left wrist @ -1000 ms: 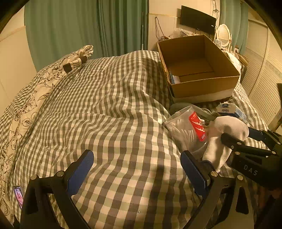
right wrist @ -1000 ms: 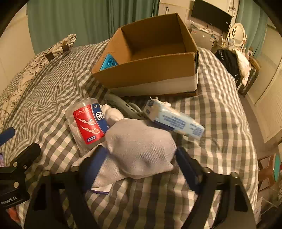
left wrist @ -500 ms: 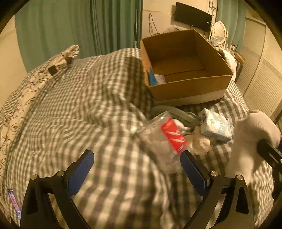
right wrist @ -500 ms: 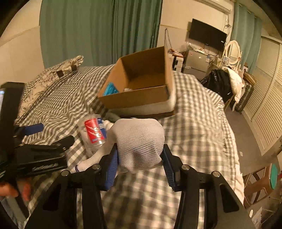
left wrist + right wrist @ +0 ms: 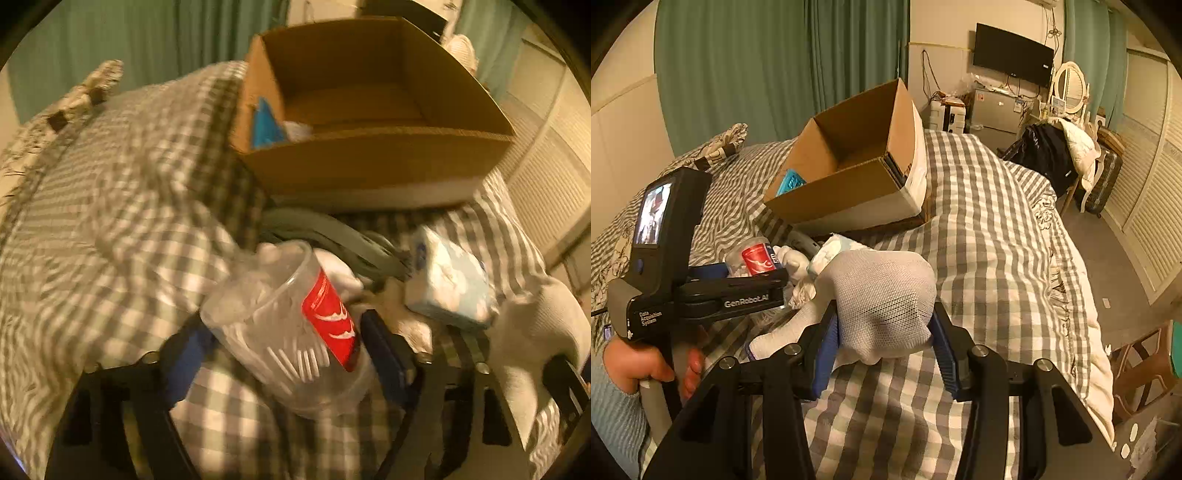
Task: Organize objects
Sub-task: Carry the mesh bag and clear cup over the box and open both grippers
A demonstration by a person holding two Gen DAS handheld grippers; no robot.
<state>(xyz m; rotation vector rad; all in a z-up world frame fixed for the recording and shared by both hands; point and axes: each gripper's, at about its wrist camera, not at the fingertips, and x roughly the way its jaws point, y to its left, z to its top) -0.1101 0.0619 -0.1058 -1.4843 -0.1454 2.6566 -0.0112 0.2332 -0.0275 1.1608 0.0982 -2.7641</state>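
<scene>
My right gripper [image 5: 882,343] is shut on a white mesh sock [image 5: 882,299] and holds it above the checked bed cover; the sock also shows at the right edge of the left wrist view [image 5: 535,332]. My left gripper [image 5: 284,350] has its blue pads on both sides of a clear plastic tub of cotton swabs with a red label [image 5: 288,321]; the view is blurred. The tub also shows in the right wrist view [image 5: 753,256]. An open cardboard box [image 5: 369,162] [image 5: 849,184] stands behind, with a blue item [image 5: 264,125] inside.
A pale blue tissue pack [image 5: 447,280] and grey straps [image 5: 343,236] lie between the tub and the box. A patterned pillow [image 5: 720,147] lies at the far left. Beyond the bed's right edge are a chair with clothes [image 5: 1060,155] and the floor.
My left gripper moved in around the swab tub and narrowed onto it. My right gripper closed on the sock and lifted it up and back from the pile.
</scene>
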